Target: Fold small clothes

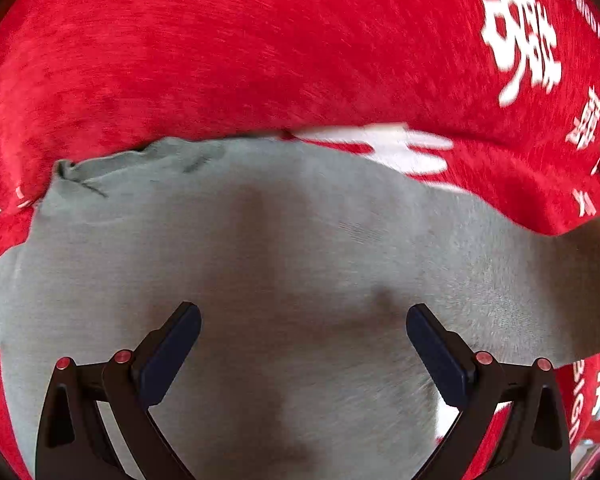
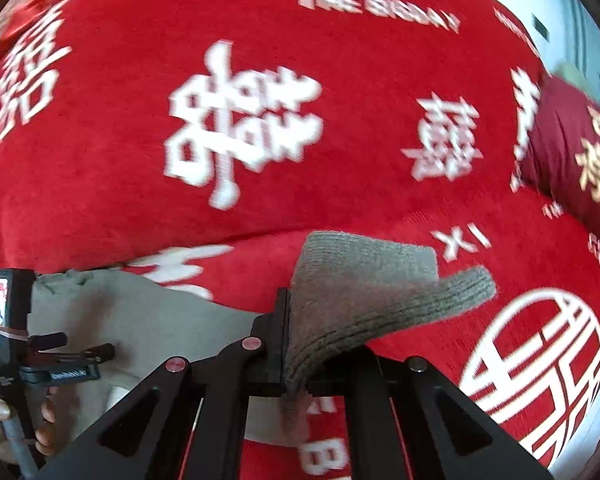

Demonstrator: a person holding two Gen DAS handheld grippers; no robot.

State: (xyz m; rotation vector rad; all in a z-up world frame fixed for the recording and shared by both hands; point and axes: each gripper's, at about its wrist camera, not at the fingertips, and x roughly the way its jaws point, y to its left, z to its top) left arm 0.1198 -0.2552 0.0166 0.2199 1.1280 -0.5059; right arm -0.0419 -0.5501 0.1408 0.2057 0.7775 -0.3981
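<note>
Right now the small grey garment (image 1: 284, 248) lies spread on a big red blanket (image 1: 220, 48). Its cloth is soft and plain grey, with a bit of a bump in the middle and a little rumpled corner at the top left. One part of it is lifted up: the right gripper (image 2: 290, 344) has its two fingers pressed together on a grey knitted edge (image 2: 364, 304). That ribbed piece stands up from the fingers and flops over to the right, with its tip hanging free above the blanket.

The left gripper (image 1: 303, 340) hangs over the flat part of the garment with its two fingers wide apart and nothing between them. In the right wrist view you can see the left gripper at the far left, held by a person's hand (image 2: 4, 420).

The top edge of the garment runs across the blanket, and red blanket shows all around it, so there is lots of soft room on every side. A fold in the blanket makes a low ridge just past the garment's top edge.

The blanket is bright red and fuzzy with big white letters and signs on it. A dark red cushion (image 2: 572, 148) with gold writing sits at the far right. Behind it is a pale wall, too blurry to tell more.
</note>
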